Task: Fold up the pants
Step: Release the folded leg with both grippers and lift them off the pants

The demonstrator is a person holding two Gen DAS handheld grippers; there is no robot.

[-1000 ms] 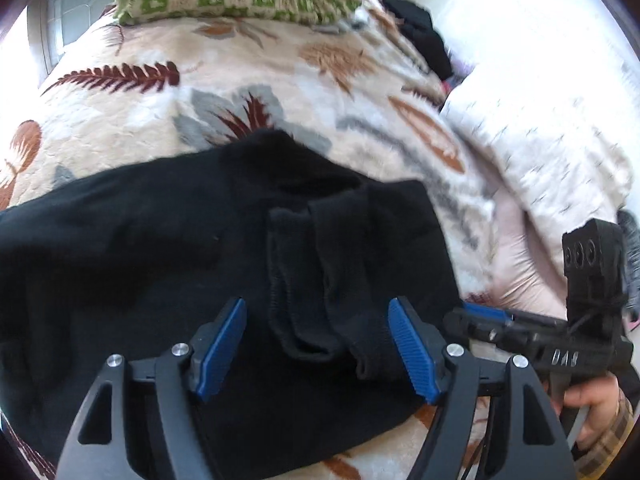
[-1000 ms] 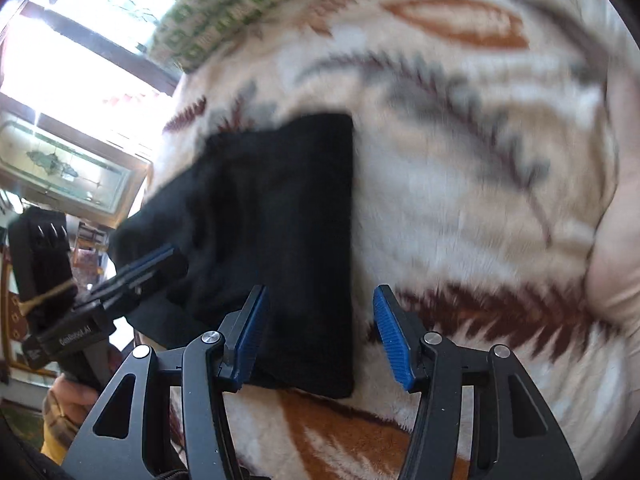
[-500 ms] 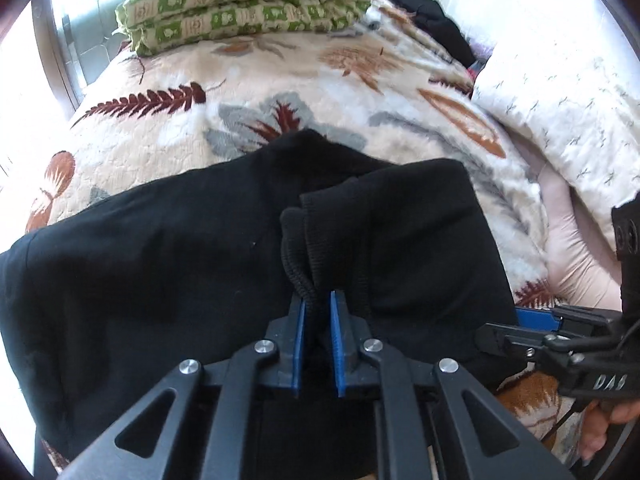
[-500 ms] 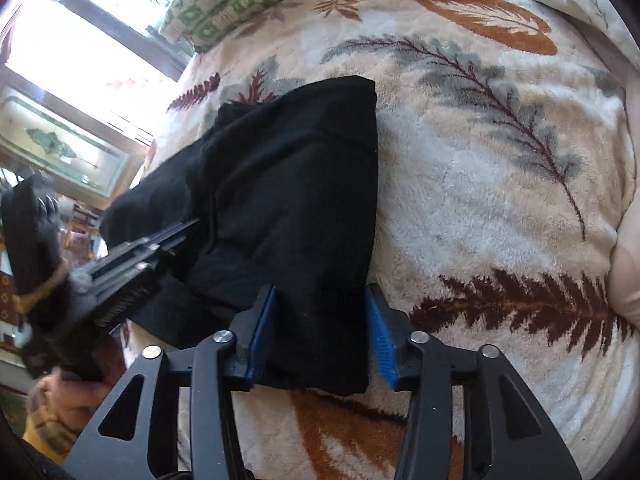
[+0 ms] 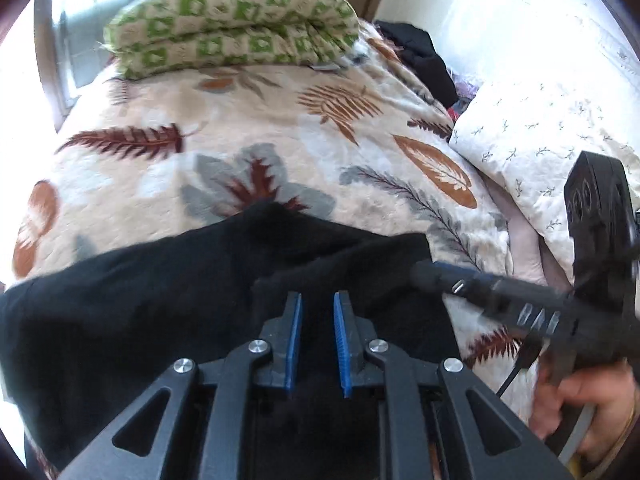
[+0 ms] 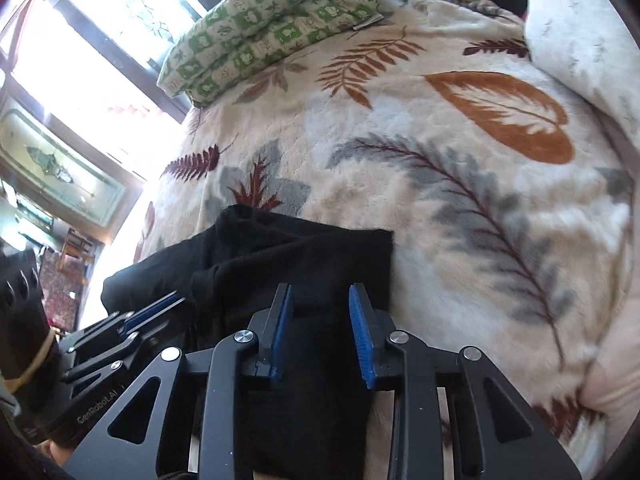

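Black pants (image 5: pixel 140 320) lie partly folded on a leaf-patterned blanket. In the left wrist view my left gripper (image 5: pixel 317 312) is shut on the near edge of the pants, cloth bunched between its blue pads, lifted a little. My right gripper (image 5: pixel 432 276) shows at the right of that view, gripping the pants' right edge. In the right wrist view the right gripper (image 6: pixel 320 312) is shut on the pants (image 6: pixel 304 256), with black cloth between its pads. The left gripper (image 6: pixel 160 308) shows there at the left, on the same cloth.
The leaf-patterned blanket (image 5: pixel 240 128) covers the bed. A folded green-and-cream quilt (image 5: pixel 232 24) lies at the far end. A white pillow (image 5: pixel 540 140) is at the right, with dark clothes (image 5: pixel 420 56) beyond it. A bright window (image 6: pixel 100 40) is at the left.
Both grippers went from open to shut on the near edge of the pants. They have since lifted and pulled the cloth back toward me, and the view has tilted up.
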